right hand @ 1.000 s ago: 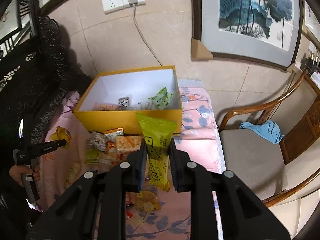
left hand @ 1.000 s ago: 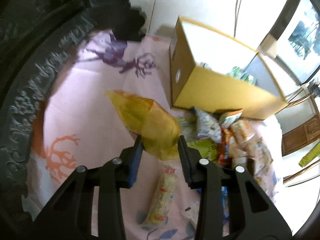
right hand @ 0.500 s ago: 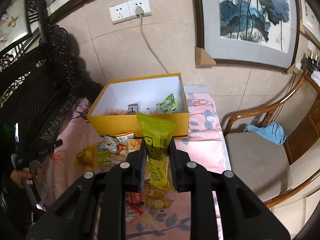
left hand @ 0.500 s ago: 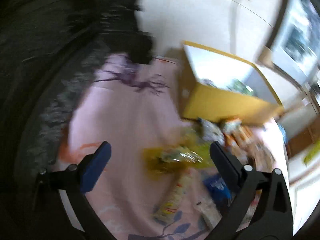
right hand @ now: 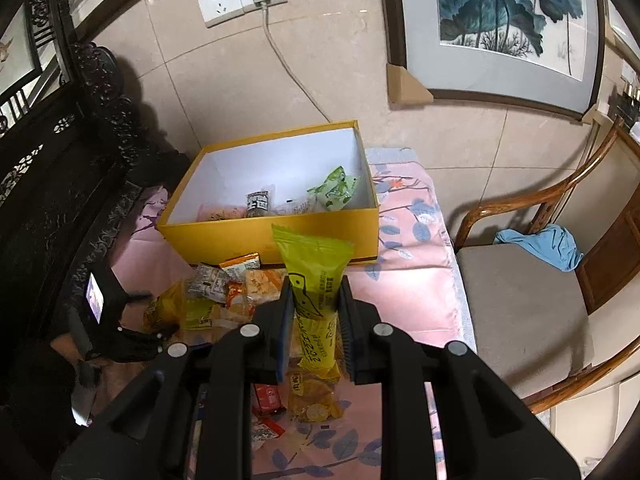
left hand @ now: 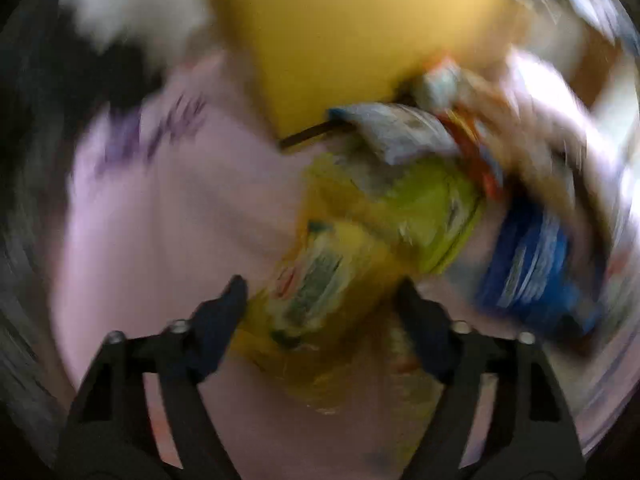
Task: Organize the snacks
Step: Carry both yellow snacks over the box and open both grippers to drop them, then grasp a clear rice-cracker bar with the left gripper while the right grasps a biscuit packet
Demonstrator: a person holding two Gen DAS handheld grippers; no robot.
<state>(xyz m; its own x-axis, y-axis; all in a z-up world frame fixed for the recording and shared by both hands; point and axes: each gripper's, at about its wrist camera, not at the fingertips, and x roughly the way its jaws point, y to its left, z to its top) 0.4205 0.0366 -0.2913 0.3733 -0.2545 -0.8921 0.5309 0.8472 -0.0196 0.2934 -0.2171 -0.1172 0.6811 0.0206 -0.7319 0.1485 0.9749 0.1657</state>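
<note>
A: What is gripped by the right gripper [right hand: 313, 312]?

B: A tall lime-green plastic snack packet [right hand: 316, 280] is clamped upright between its two fingers [right hand: 285, 320], with the crimped top edge standing above the fingertips and the lower end hanging below them.

A: And what lies past those fingertips?

B: An open yellow cardboard box with a white inside [right hand: 276, 208] is seen straight beyond them on the pink flowered cloth [right hand: 408, 280]. A pale green wrapped snack [right hand: 334, 190] and a small dark sachet [right hand: 258, 204] are held inside it. A heap of mixed small snack packets [right hand: 224, 292] is spread against the box's near wall, to the left of the fingers.

A: How is the left gripper [left hand: 320, 296] set?

B: Its view is badly smeared. The fingers [left hand: 224, 312] are parted wide, and a crinkled yellow plastic snack bag [left hand: 320, 292] is seen lying between them on the cloth; whether it is touched by either finger cannot be told.

A: What else is made out near the left fingers?

B: A blue packet [left hand: 528, 272] is placed to their right, and the yellow box stands beyond the fingertips
</note>
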